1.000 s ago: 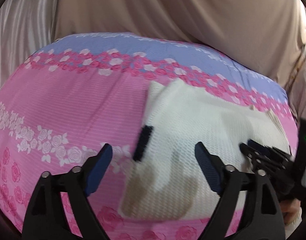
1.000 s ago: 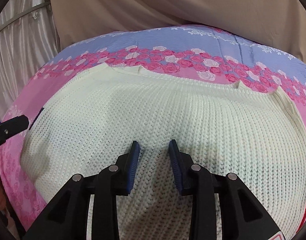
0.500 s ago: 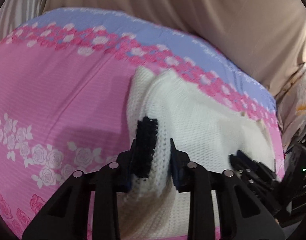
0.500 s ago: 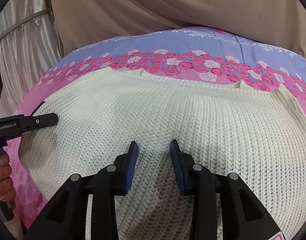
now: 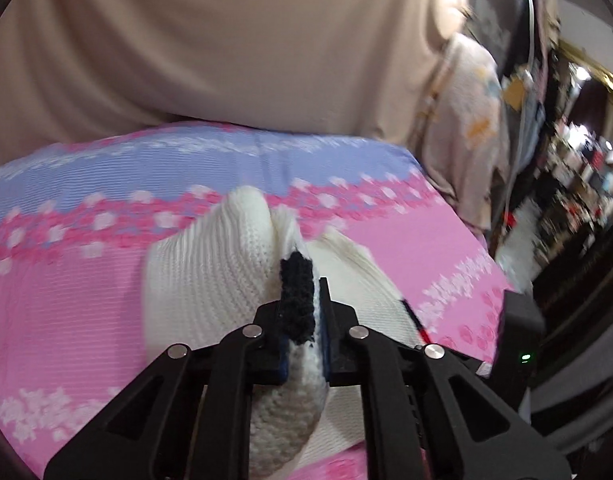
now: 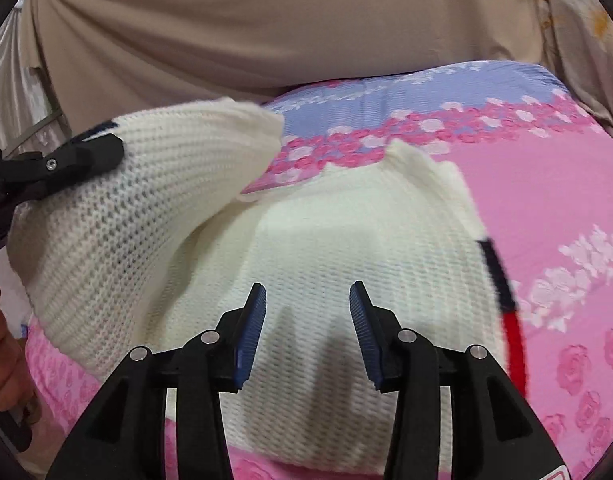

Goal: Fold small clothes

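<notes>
A cream knitted sweater lies on the pink flowered bedspread. My left gripper is shut on the sweater's left edge at its dark trim and holds that side lifted and folded over; it also shows in the right wrist view at the left, gripping the raised flap. My right gripper is open and empty, just above the flat lower part of the sweater. A dark and red trim strip runs along the sweater's right edge.
A beige curtain hangs behind the bed. A patterned cloth hangs at the right, with cluttered shelves beyond. The bedspread has a blue band at the far edge. A hand shows at left.
My left gripper closed on the sweater's trimmed edge and lifted it up and over toward the right. My right gripper opened wider and stayed over the sweater.
</notes>
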A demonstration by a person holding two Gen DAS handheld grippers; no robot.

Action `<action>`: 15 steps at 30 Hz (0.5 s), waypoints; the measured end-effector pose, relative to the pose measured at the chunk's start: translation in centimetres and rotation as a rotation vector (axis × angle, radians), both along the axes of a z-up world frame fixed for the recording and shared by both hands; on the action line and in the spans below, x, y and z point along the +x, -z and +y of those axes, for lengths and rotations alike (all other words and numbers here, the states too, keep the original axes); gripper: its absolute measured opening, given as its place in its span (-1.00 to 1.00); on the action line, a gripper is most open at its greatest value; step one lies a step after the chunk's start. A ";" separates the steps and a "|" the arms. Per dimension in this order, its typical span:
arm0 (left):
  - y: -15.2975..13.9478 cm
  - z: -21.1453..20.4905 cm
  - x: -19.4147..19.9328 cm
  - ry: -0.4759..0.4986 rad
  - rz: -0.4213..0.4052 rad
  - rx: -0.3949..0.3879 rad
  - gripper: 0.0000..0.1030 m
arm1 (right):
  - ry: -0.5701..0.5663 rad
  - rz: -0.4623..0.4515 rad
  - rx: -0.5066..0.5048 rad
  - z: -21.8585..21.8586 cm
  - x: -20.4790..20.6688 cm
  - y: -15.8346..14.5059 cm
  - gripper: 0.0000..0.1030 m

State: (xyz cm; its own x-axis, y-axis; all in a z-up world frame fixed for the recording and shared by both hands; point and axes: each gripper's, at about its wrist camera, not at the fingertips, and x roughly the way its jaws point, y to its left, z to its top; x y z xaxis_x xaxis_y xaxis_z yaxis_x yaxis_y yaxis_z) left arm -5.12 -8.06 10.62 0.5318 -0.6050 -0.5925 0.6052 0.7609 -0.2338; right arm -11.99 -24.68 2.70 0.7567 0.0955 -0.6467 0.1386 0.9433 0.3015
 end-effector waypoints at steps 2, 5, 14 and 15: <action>2.0 -3.5 0.1 0.055 0.049 0.034 -0.83 | 0.061 0.012 0.010 -2.3 -1.6 0.1 -0.16; 5.8 -7.1 0.4 0.084 0.115 0.108 -0.83 | 0.104 0.028 0.049 -4.7 -3.3 0.5 -0.15; 4.5 -3.2 -2.5 0.093 0.117 0.023 0.38 | 0.024 -0.005 0.119 -6.1 -3.0 -1.2 0.05; 3.7 -1.7 -3.0 0.064 0.097 0.007 0.49 | -0.008 -0.019 0.138 -5.7 -2.5 -1.7 0.16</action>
